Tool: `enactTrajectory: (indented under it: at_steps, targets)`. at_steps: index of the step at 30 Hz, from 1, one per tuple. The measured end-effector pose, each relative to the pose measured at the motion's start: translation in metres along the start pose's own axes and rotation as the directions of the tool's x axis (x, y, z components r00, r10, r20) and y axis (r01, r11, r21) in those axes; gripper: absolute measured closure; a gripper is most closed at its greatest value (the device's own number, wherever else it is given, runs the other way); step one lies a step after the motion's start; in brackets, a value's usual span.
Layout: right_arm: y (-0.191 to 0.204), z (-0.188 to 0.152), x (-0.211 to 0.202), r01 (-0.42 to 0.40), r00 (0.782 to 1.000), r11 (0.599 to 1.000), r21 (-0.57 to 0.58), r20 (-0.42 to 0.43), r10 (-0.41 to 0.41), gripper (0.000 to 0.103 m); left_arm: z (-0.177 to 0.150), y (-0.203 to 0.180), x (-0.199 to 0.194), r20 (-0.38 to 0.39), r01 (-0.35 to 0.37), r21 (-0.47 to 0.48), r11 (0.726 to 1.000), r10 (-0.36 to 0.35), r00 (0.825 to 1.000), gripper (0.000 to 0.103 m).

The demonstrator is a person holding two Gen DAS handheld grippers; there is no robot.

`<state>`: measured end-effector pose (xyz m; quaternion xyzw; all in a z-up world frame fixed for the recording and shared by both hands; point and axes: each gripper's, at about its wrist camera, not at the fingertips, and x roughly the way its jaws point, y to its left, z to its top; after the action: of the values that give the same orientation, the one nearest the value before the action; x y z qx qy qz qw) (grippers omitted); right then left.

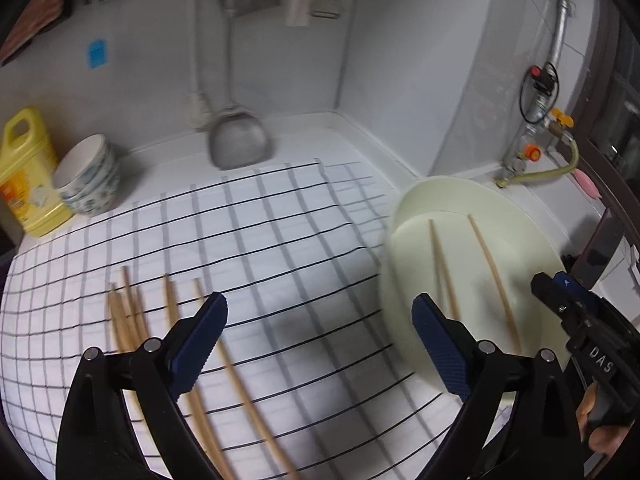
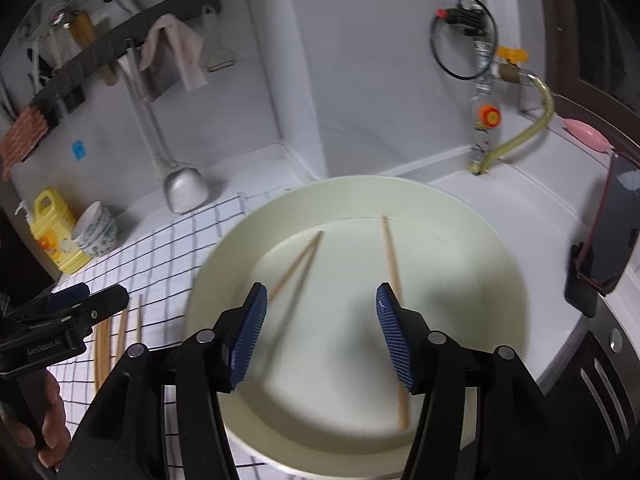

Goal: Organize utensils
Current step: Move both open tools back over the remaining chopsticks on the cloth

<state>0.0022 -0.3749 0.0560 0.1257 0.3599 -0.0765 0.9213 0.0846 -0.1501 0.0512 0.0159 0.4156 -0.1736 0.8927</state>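
Note:
Several wooden chopsticks point(image 1: 132, 316) lie on the checked cloth point(image 1: 260, 240) at the left; they also show in the right wrist view point(image 2: 106, 340). A cream plate point(image 1: 532, 240) at the right holds three chopsticks point(image 1: 494, 276); in the right wrist view two chopsticks point(image 2: 298, 264) lie crossed at the left and one point(image 2: 394, 280) at the right of the plate point(image 2: 460, 240). My left gripper point(image 1: 320, 340) is open and empty above the cloth, beside the plate. My right gripper point(image 2: 322, 332) is open and empty above the plate.
A yellow jug point(image 1: 28, 176) and stacked bowls point(image 1: 90, 178) stand at the back left. A metal spatula point(image 1: 240, 140) hangs against the wall. A gas valve with hose point(image 2: 486, 116), a pink dish point(image 2: 586, 134) and a phone on a stand point(image 2: 612, 232) are at the right.

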Motion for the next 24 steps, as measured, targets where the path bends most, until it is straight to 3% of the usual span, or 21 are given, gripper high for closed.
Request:
enactTrajectory:
  at_steps: [8,14,24]
  targets:
    - [0.052,-0.004,-0.005,-0.086,0.996,0.991,-0.104,0.006,0.087,0.037,-0.036,0.073,-0.032,0.025,-0.135,-0.08,0.988,0.138,0.99,0.008]
    - [0.093,-0.013,-0.007,-0.157,0.987,0.971,-0.181,-0.003,0.159,0.037,-0.059,0.12,-0.044,0.017,-0.205,-0.151,0.967,0.21,0.978,0.008]
    - [0.165,-0.046,0.002,-0.238,0.971,0.918,-0.317,-0.072,0.226,0.033,-0.105,0.169,-0.061,0.012,-0.302,-0.222,0.927,0.312,0.95,0.006]
